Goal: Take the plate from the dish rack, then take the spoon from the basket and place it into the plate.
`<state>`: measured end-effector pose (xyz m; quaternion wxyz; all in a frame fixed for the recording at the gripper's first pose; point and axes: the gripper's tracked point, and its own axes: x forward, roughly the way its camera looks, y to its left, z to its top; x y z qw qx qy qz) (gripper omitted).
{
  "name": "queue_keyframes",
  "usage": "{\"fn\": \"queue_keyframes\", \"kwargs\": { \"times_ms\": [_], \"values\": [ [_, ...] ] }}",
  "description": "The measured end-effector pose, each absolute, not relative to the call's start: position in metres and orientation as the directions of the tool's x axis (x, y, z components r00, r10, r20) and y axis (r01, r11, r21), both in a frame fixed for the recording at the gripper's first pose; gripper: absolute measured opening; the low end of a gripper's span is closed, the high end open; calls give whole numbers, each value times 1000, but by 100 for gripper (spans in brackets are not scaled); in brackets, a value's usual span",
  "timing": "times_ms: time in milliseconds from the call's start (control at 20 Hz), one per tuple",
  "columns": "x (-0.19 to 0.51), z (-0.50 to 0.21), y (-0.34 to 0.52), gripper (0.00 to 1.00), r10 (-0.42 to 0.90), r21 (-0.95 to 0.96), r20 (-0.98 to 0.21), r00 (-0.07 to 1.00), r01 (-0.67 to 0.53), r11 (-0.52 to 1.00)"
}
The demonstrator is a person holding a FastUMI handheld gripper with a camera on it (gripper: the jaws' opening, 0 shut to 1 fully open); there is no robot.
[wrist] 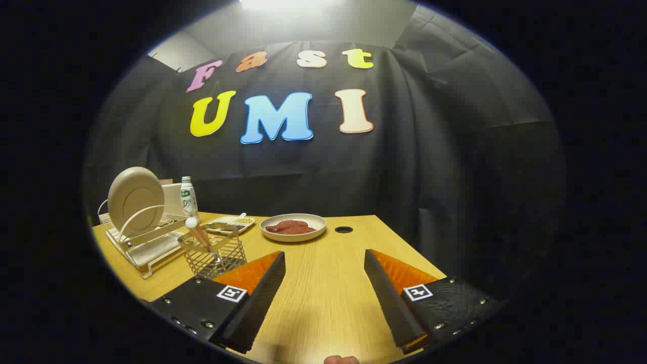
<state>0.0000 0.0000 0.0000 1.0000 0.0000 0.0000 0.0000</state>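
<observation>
So this is right at the start of the job, nothing picked up yet. The tongs (324, 283) are spread wide with nothing between them, just bare worktop (323, 303) showing in the gap. They sit over the near part of the worktop, pointed roughly at the far wall.

The plate (135, 200) is standing on edge in the dish rack (146, 242), off to the left and well beyond the left finger. Just in front of the rack, nearer the tongs, is the wire basket (216, 257) with the spoon (197, 232) poking up out of it, handle tilted, round end on top. The basket sits just ahead of the left finger's tip.

Other stuff on the worktop: a bowl (293, 227) with something reddish in it, straight ahead past the fingers, a small tray (230, 224) beside it, and a bottle (188, 197) behind the rack.

Step in hand looks like number one, getting the plate. The person would need to swing the tongs left and forward, over or around the basket, and line the fingers up so one goes each side of the plate's rim. Since it's upright in the rack slots, it probably wants lifting straight up rather than yanking forward. The spoon comes after.
</observation>
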Motion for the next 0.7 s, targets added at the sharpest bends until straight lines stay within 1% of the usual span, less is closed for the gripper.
{"fn": "queue_keyframes", "kwargs": {
  "times_ms": [150,250,400,500,700],
  "values": [
    [-4,52,12,97,-9,-16,21,1000,9,1000],
    [-19,96,36,97,23,5,47,999,-24,1000],
    [-39,157,64,97,23,-4,97,995,-23,1000],
    [-52,187,89,97,29,6,105,994,-30,1000],
    [-64,235,114,97,-3,2,151,989,2,1000]
  ]
}}
